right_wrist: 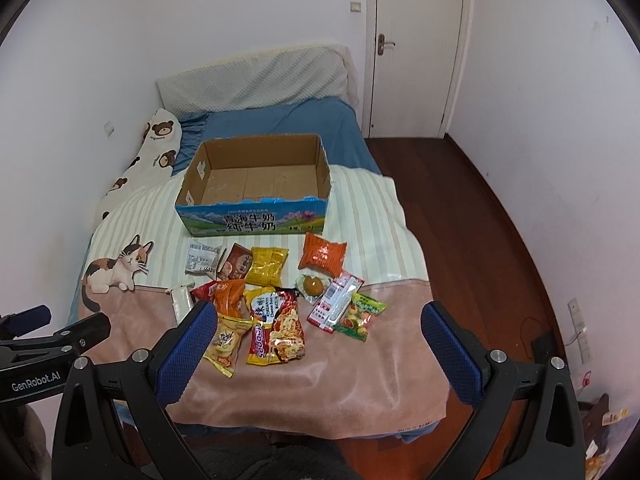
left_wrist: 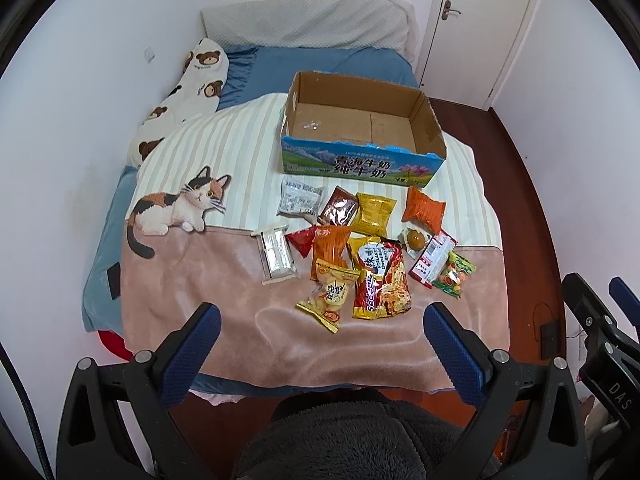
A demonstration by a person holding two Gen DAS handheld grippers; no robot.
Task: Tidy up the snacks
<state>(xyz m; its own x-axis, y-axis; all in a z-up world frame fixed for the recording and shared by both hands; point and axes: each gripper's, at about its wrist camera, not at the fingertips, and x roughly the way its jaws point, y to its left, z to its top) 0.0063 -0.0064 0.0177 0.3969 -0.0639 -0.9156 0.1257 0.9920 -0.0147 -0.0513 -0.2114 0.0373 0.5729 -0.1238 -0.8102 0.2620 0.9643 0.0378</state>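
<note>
An empty open cardboard milk box (left_wrist: pixel 360 128) (right_wrist: pixel 256 184) stands on the bed. In front of it lies a loose pile of snack packets: a red noodle pack (left_wrist: pixel 382 280) (right_wrist: pixel 278 328), a yellow chip bag (left_wrist: pixel 374 210) (right_wrist: pixel 266 266), an orange bag (left_wrist: pixel 424 210) (right_wrist: pixel 322 256), a silver packet (left_wrist: pixel 298 200) and several others. My left gripper (left_wrist: pixel 320 320) is open and empty, held above the near edge of the blanket. My right gripper (right_wrist: pixel 316 320) is open and empty too, just short of the pile.
The bed has a pink and striped cat blanket (left_wrist: pixel 192 272) (right_wrist: pixel 360 380), a bear pillow (left_wrist: pixel 188 92) and a grey headboard cushion (right_wrist: pixel 252 76). Wooden floor (right_wrist: pixel 480 220) runs along the right. A white door (right_wrist: pixel 416 48) is at the back.
</note>
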